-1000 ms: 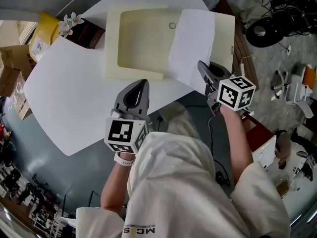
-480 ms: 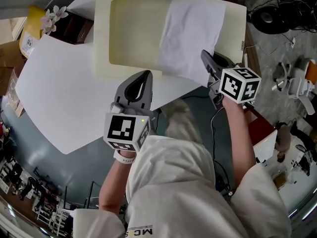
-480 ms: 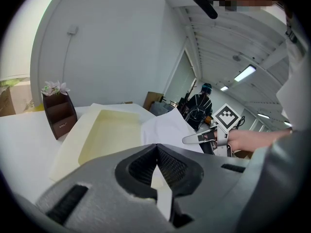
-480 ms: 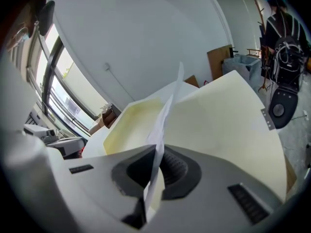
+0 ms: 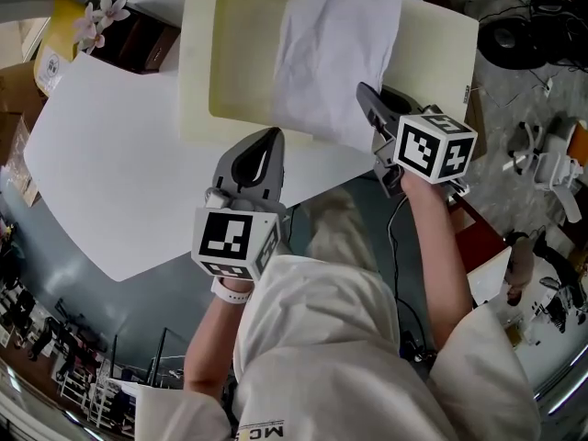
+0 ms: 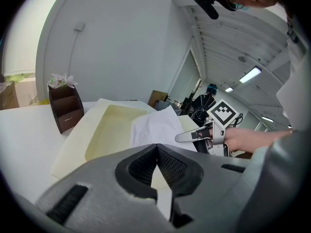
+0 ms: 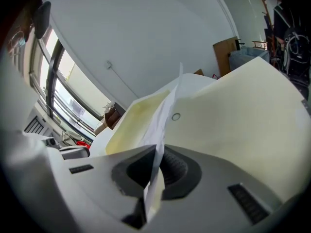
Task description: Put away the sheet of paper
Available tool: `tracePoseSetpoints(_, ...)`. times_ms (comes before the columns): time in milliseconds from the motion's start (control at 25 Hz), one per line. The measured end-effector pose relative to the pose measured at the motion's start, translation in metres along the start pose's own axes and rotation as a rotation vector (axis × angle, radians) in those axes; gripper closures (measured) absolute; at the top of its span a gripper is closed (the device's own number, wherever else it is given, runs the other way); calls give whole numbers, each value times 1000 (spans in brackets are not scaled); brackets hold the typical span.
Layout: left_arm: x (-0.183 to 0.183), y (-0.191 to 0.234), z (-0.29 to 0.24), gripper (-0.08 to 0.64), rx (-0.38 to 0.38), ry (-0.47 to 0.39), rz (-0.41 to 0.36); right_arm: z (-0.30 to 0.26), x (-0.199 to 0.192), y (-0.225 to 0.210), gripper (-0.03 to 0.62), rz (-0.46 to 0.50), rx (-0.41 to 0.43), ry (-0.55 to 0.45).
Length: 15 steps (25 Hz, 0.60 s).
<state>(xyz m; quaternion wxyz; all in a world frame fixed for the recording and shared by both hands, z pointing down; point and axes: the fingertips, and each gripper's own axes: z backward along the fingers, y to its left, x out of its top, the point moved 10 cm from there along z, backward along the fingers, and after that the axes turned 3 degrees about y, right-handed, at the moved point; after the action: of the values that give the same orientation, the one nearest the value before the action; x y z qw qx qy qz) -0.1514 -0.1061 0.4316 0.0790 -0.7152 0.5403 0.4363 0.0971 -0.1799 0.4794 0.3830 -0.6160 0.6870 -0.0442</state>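
The white sheet of paper (image 5: 335, 58) hangs, slightly crumpled, over the right half of a shallow cream tray (image 5: 197, 72) on the white table (image 5: 129, 173). My right gripper (image 5: 365, 95) is shut on the sheet's near right corner, just above the tray's front rim. In the right gripper view the paper (image 7: 165, 113) rises edge-on out of the shut jaws (image 7: 156, 154), with the tray (image 7: 238, 106) beyond. My left gripper (image 5: 268, 138) is shut on nothing and hovers at the table's front edge, short of the tray. From the left gripper view I see the sheet (image 6: 155, 127) and the tray (image 6: 104, 130).
A brown desk organiser with white flowers (image 5: 138, 39) stands left of the tray, also in the left gripper view as the organiser (image 6: 65, 109). A yellow package (image 5: 55, 58) and cardboard boxes lie off the table's left. Cables and equipment crowd the floor at right.
The right gripper has carried the sheet leftward and further over the tray, and the paper now looks more crumpled. The left gripper has stayed shut in much the same place.
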Motion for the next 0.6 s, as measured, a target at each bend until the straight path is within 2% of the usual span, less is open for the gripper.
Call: tracePoseSetpoints(600,-9,37,17,535,24,0,47,-75,7,47,578,22,66,53)
